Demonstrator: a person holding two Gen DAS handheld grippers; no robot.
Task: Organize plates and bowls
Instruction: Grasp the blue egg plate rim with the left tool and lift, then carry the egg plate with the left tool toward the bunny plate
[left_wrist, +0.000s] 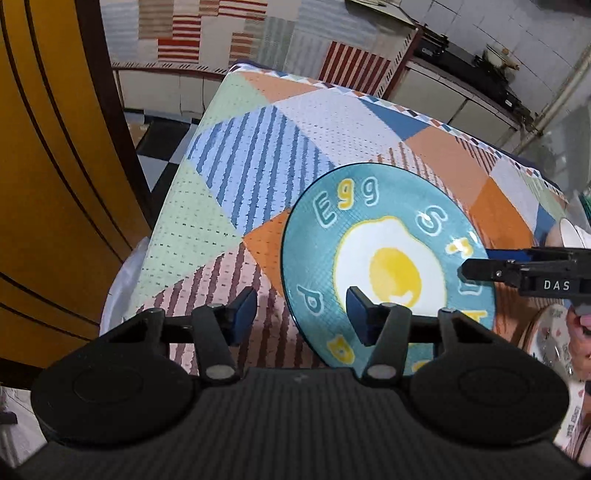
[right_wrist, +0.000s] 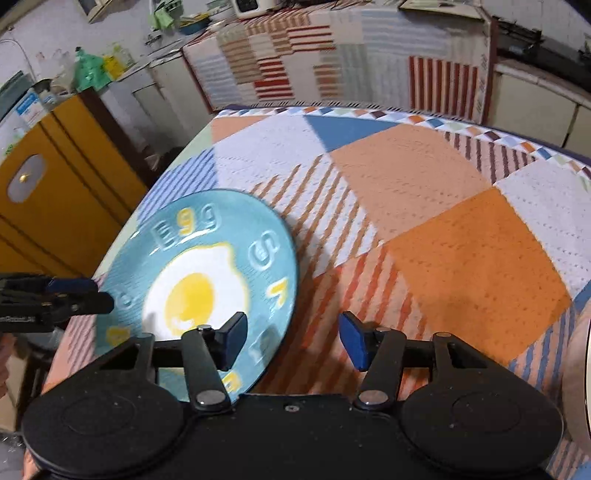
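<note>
The teal egg plate (left_wrist: 384, 266) lies flat on the patchwork tablecloth (left_wrist: 236, 184), near the table's left edge. It is glossy, with a fried egg painted in the well and raised letters round the rim. Both tools flank it: the left gripper (left_wrist: 301, 314) straddles its left rim, the right gripper (right_wrist: 293, 341) its right rim, each with jaws apart and empty. This looks like the approach to a two-sided lift; next, each needs its rim seated squarely between the pads before clamping.

We note a table under a patchwork cloth (right_wrist: 443, 206), a yellow cabinet (left_wrist: 48, 184) beside it, black-and-white checkered floor (left_wrist: 162, 155), a striped cloth over pale counter units (right_wrist: 295, 62) behind.
</note>
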